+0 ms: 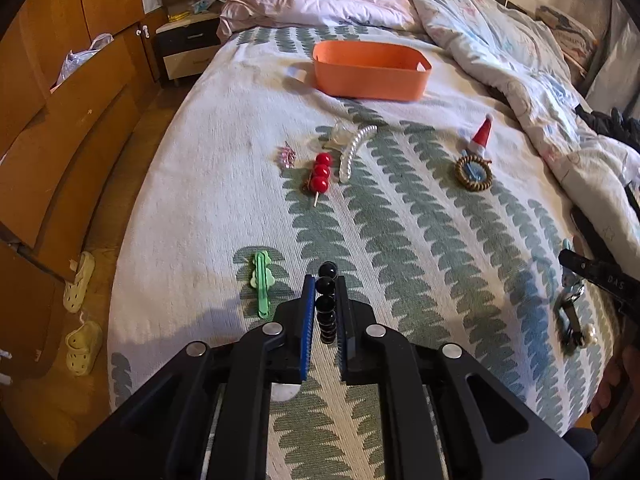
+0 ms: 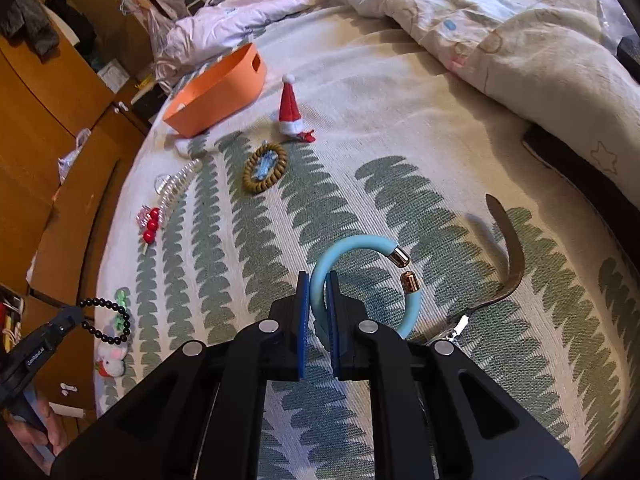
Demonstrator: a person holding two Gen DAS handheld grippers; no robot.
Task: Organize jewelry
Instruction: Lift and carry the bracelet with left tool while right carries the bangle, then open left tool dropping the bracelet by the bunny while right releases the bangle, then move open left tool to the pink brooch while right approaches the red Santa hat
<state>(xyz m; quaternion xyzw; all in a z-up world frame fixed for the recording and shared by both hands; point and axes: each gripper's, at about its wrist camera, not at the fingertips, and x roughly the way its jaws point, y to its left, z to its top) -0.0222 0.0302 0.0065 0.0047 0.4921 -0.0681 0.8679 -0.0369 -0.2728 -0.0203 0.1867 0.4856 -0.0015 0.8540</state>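
Observation:
My left gripper (image 1: 324,280) is shut on a black bead bracelet (image 1: 327,270), which hangs just above the leaf-patterned bedspread (image 1: 420,240). The right wrist view shows that bracelet (image 2: 108,320) as a loop dangling from the left gripper (image 2: 74,316). My right gripper (image 2: 318,280) is shut on a light blue open bangle (image 2: 352,242) with gold end caps. An orange basket (image 1: 368,68) (image 2: 216,92) stands at the far side of the bed.
Loose on the bedspread lie a red bead pin (image 1: 320,172), a pearl clip (image 1: 354,152), a pink clip (image 1: 287,156), a green clip (image 1: 262,280), a Santa hat clip (image 2: 290,106) and a brown coil tie (image 2: 264,168). A dark strap (image 2: 508,256) lies right; a rumpled duvet (image 2: 520,40) is behind.

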